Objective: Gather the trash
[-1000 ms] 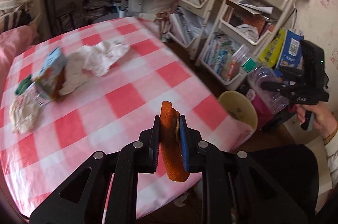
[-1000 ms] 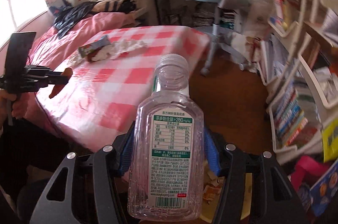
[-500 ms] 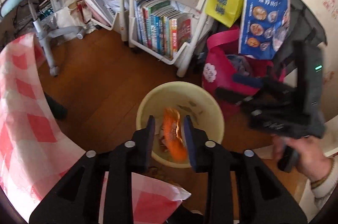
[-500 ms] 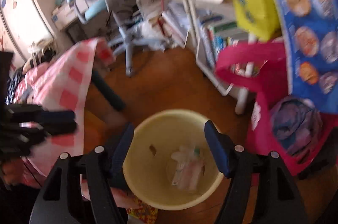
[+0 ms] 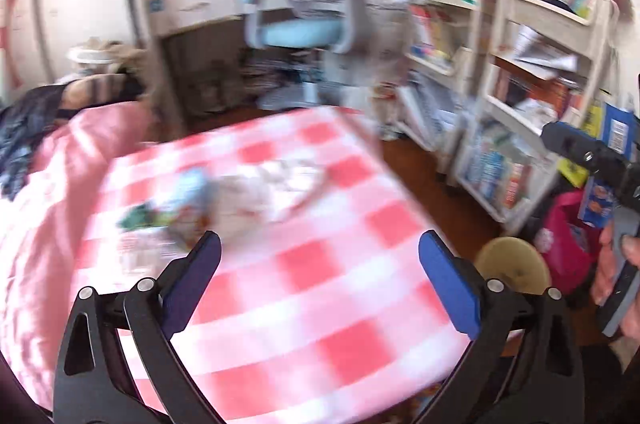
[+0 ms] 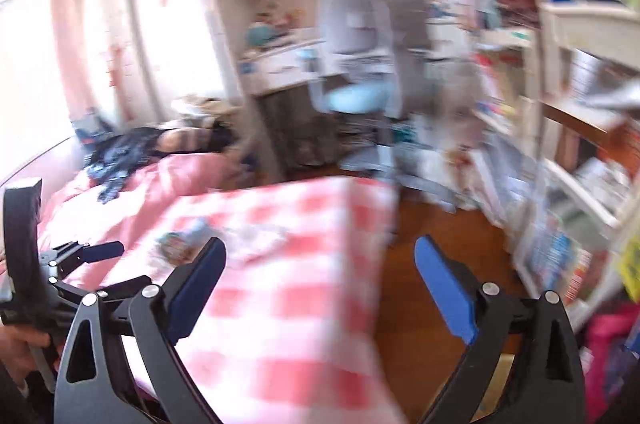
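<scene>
Pink-and-white checked cloth covers the bench (image 5: 304,288), where the remaining trash, a crumpled white tissue heap (image 5: 276,184) beside a blurred blue snack packet (image 5: 188,200), lies ahead and slightly left of both hand-held grippers. The left hand-held gripper (image 5: 320,260) is nearer, above the cloth, jaws wide apart and empty. The right hand-held gripper (image 6: 320,264) hovers at the bench edge, likewise spread and empty.
</scene>
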Demonstrator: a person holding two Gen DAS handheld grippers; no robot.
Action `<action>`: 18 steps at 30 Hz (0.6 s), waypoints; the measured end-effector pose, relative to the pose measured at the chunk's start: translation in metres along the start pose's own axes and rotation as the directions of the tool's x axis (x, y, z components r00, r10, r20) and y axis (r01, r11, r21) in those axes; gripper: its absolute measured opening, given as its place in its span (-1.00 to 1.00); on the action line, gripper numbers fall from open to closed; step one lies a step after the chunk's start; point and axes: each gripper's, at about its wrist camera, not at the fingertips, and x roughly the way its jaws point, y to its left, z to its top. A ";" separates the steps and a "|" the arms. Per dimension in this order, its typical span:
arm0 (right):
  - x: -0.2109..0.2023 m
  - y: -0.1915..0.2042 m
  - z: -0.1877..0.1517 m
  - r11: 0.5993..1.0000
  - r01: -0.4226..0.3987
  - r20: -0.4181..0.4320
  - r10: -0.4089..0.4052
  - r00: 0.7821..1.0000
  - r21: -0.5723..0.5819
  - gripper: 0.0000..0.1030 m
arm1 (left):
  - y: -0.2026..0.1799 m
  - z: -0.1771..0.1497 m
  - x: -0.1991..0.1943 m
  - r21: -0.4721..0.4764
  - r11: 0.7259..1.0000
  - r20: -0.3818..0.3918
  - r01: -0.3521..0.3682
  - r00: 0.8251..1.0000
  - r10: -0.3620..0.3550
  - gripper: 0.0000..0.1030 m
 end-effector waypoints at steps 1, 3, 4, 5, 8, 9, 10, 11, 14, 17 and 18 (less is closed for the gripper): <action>0.011 0.021 0.003 0.999 -0.025 -0.006 0.025 1.000 -0.019 0.79 | 0.020 -0.004 -0.005 -0.012 0.999 0.004 -0.040 0.999 0.040 0.85; 0.028 0.051 0.000 0.997 -0.064 -0.022 0.063 0.998 -0.040 0.79 | 0.063 -0.010 -0.011 -0.061 0.991 -0.001 -0.117 0.993 0.117 0.85; 0.036 0.064 -0.005 0.996 -0.082 -0.032 0.080 0.996 -0.046 0.79 | 0.081 -0.016 -0.013 -0.098 0.985 -0.009 -0.143 0.990 0.142 0.85; 0.045 0.077 -0.010 0.993 -0.099 -0.051 0.095 0.994 -0.068 0.79 | 0.100 -0.023 -0.012 -0.142 0.976 -0.019 -0.164 0.986 0.163 0.85; 0.067 0.109 -0.019 0.981 -0.092 -0.122 0.071 0.990 -0.172 0.79 | 0.153 -0.045 0.000 -0.221 0.937 -0.124 -0.271 0.961 0.248 0.85; 0.073 0.114 -0.021 0.980 -0.096 -0.140 0.072 0.988 -0.174 0.79 | 0.169 -0.046 0.001 -0.226 0.926 -0.156 -0.302 0.950 0.271 0.85; 0.078 0.116 -0.022 0.981 -0.102 -0.157 0.076 0.985 -0.162 0.79 | 0.176 -0.045 0.003 -0.237 0.927 -0.149 -0.290 0.954 0.260 0.85; 0.082 0.117 -0.025 0.983 -0.104 -0.174 0.078 0.982 -0.150 0.79 | 0.185 -0.045 0.002 -0.250 0.928 -0.141 -0.274 0.959 0.246 0.85; 0.089 0.128 -0.029 0.982 -0.067 -0.189 0.032 0.981 -0.177 0.79 | 0.204 -0.054 -0.003 -0.276 0.921 -0.154 -0.277 0.958 0.242 0.85; 0.092 0.133 -0.028 0.982 -0.053 -0.195 0.017 0.981 -0.179 0.79 | 0.210 -0.060 -0.002 -0.299 0.922 -0.166 -0.245 0.965 0.203 0.85; 0.094 0.136 -0.029 0.981 -0.046 -0.197 0.008 0.980 -0.187 0.79 | 0.208 -0.059 -0.001 -0.304 0.923 -0.167 -0.237 0.967 0.194 0.85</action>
